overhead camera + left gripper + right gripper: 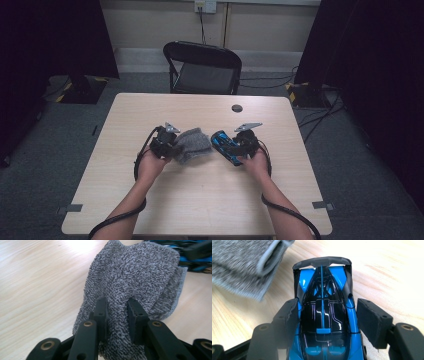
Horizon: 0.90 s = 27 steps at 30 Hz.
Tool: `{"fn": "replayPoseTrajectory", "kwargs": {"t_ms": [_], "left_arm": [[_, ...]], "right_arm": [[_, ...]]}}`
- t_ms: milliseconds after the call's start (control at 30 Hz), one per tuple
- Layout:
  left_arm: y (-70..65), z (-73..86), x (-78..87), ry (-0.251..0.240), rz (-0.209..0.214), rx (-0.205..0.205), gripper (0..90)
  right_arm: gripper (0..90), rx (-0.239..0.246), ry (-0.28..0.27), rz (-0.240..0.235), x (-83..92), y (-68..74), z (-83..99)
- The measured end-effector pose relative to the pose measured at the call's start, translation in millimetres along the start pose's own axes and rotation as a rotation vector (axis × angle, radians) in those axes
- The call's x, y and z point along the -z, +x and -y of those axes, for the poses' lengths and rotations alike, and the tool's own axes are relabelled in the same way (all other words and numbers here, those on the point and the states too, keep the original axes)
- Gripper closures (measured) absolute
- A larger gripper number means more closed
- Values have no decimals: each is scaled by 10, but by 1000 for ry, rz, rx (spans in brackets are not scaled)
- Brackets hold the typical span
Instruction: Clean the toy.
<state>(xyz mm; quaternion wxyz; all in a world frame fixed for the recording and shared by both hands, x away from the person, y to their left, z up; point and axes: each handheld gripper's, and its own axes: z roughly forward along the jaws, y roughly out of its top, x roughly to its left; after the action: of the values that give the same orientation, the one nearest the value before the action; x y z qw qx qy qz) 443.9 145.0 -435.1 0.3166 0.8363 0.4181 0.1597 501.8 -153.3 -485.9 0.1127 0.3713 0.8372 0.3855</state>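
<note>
cloth (194, 145): soft, light, limp, mid-surface, pinched at its near-left fold by left gripper (117, 312), jaws clenched | car (226, 146): hard, glossy, likely slippery, just right of cloth, between right gripper (325, 322) jaws gripping its sides | best hold: car's flanks

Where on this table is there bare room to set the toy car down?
The near half of the table, between the forearms, is bare, as is the far strip left of the small dark disc. The middle is crowded: the grey cloth and the blue toy car nearly meet there.
</note>
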Motion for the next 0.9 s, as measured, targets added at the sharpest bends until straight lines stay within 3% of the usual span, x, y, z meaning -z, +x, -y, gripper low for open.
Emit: {"fn": "replayPoseTrajectory", "kwargs": {"t_ms": [200, 533, 800, 900], "left_arm": [[-249, 74, 78, -1, 41, -82, 720], [-614, 129, 100, -4, 138, -153, 720], [-910, 205, -13, 17, 222, -203, 721], [-1023, 214, -50, 18, 272, -216, 721]], "right_arm": [[352, -4, -1, -2, -2, -5, 3], [351, -7, -1, -6, -3, -9, 3], [351, -5, 0, -7, -5, -11, -2], [351, -5, 1, -7, -5, -11, -2]]}}
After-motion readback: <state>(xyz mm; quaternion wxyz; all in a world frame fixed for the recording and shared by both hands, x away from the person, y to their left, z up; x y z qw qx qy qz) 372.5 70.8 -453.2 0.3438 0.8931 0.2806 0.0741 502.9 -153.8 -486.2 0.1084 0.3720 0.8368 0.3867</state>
